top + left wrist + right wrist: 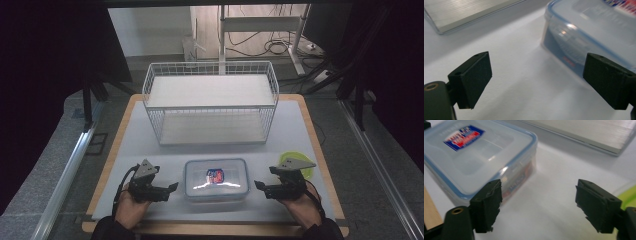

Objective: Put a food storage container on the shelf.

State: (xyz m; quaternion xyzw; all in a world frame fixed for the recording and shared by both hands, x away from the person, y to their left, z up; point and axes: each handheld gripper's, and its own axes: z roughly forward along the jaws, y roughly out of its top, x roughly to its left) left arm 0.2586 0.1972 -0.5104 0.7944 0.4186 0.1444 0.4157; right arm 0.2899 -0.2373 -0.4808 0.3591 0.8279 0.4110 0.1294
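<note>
Your left gripper (172, 187) and right gripper (258, 185) lie low, tips aimed inward at the lidded plastic container (216, 179) between them at the table's (295, 125) front — both sets of jaws spread wide, gripping nothing.

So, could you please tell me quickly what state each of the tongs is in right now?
Left tongs: open, holding nothing, beside the clear plastic container.
Right tongs: open, holding nothing, on the container's other side.
</note>
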